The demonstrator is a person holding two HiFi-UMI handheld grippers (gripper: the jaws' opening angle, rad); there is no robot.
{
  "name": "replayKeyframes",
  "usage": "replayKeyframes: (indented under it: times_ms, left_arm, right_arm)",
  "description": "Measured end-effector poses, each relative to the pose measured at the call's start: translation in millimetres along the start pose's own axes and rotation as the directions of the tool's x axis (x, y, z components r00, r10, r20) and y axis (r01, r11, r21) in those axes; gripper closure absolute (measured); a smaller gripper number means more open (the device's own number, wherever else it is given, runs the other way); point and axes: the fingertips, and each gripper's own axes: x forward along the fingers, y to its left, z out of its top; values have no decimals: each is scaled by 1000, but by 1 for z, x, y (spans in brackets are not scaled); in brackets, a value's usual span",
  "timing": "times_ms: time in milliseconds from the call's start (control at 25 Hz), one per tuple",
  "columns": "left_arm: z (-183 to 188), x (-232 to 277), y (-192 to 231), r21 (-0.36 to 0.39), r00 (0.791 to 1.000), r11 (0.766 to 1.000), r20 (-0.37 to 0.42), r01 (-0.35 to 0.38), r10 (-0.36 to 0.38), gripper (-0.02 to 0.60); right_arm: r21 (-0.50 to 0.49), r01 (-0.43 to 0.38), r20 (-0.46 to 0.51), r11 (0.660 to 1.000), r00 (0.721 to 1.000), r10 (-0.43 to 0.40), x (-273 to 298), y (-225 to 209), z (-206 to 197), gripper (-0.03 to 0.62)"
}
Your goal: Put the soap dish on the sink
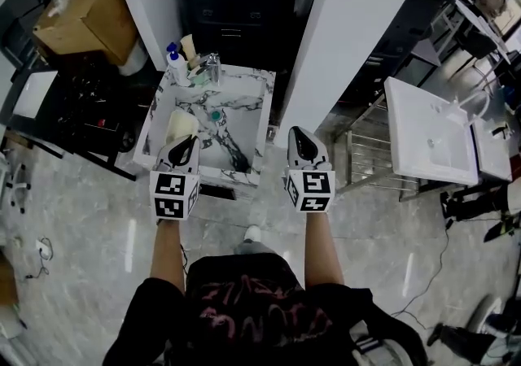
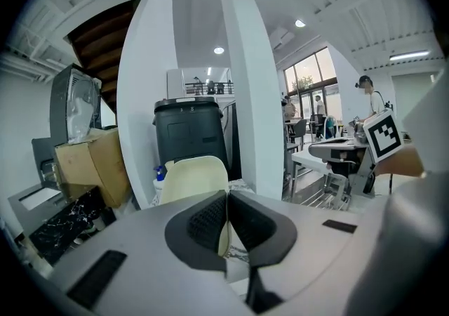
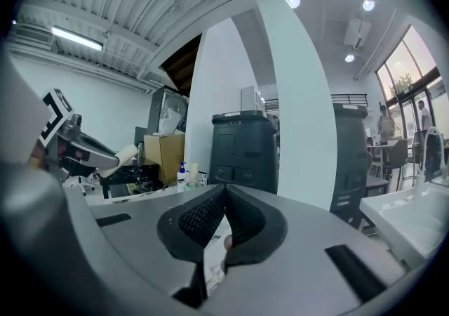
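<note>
**Cream oval plastic soap dish (image 1: 180, 124) held over the white, black-veined marble sink (image 1: 254, 89)**

The left tool (image 1: 184, 145) was clenched on the dish's thin edge, the dish tilted up above the basin. The right tool (image 1: 302, 141) was closed on nothing, just right of the sink

Straight ahead I've got a black cabinet (image 1: 236, 6) standing between two white pillars (image 1: 358, 23). Cardboard box (image 1: 85, 10) is off to my left, a blue-topped bottle (image 1: 174, 63) sits by the left pillar's foot, and a wire rack (image 1: 366, 157) is low on my right.
</note>
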Motion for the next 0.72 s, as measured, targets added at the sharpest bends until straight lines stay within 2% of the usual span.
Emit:
replayKeyframes:
  times_ms: [200,440,720]
  left_arm:
    - [9,15,11,10,1000,1000,-12,-19,19,555]
    - [21,24,20,29,1000,999,-8,-28,28,555]
    - [38,46,21,60,1000,998,13,15,-16,556]
  right_arm:
    - [-8,-33,-9,999,999,33,24,-4,5,580]
    - [8,-33,-4,999,999,33,35,-8,8,580]
    - [13,6,-2,1000,1000,-6,45,-21,14,580]
